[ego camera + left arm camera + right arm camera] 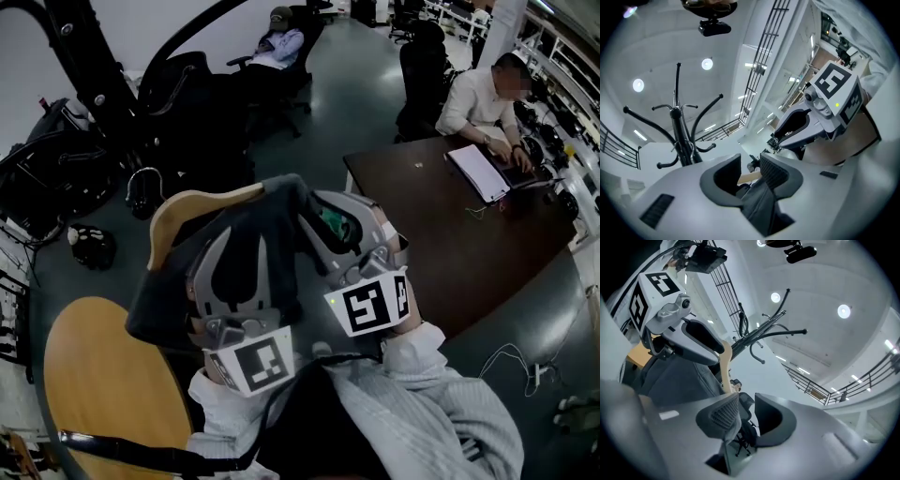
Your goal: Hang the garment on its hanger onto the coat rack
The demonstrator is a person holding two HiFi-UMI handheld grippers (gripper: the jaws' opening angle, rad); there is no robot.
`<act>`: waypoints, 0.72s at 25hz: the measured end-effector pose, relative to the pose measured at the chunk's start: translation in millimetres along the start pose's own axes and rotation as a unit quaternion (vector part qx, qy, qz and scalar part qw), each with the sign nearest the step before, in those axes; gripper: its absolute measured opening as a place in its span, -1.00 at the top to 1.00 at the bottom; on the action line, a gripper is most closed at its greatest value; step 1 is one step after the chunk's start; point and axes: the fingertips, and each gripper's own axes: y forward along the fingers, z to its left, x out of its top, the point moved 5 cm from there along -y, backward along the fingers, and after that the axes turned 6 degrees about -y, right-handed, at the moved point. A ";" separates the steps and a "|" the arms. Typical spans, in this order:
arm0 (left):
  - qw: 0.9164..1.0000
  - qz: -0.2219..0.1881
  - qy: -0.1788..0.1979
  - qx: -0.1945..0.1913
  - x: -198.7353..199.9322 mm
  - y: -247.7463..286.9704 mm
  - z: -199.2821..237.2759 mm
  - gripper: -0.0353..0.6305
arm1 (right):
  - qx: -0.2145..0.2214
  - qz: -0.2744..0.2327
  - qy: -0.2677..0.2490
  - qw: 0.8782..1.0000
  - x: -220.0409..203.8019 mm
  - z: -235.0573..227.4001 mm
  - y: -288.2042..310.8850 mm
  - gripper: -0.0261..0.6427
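Left gripper (751, 165) clamps the grey garment (761, 206) on its hanger (749, 177) near the coat rack (678, 136), right gripper (746, 403) hanging released beside it.

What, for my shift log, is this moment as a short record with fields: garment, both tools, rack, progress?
garment: dark grey fabric garment draped on a light wooden hanger, carried in the air across both tools
left tool: closed on the garment's cloth, hanger wood showing between its jaws
right tool: jaws apart, nothing clamped; a cloth edge lies beside one pad
rack: black metal coat rack with curved hooks, ahead, hooks bare
progress: hanger not yet on the rack
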 end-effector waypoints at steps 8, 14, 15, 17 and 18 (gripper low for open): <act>0.995 -0.042 -0.075 -0.052 16.5 33.8 -32.7 0.71 | -0.050 0.046 0.039 0.997 -26.7 -22.9 -22.5 0.87; 0.987 -0.032 -0.137 -0.077 9.9 50.9 -46.9 0.87 | -0.053 0.050 0.072 0.995 -35.1 -21.8 -22.4 0.91; 0.986 -0.027 -0.143 -0.082 7.8 53.4 -50.0 0.88 | -0.051 0.048 0.083 0.994 -36.4 -20.8 -21.9 0.91; 0.985 -0.016 -0.145 -0.091 4.5 58.4 -57.0 0.88 | -0.043 0.044 0.108 0.992 -39.3 -18.6 -20.6 0.92; 0.985 -0.014 -0.144 -0.095 3.5 60.8 -59.9 0.88 | -0.040 0.043 0.119 0.991 -40.7 -17.8 -19.9 0.92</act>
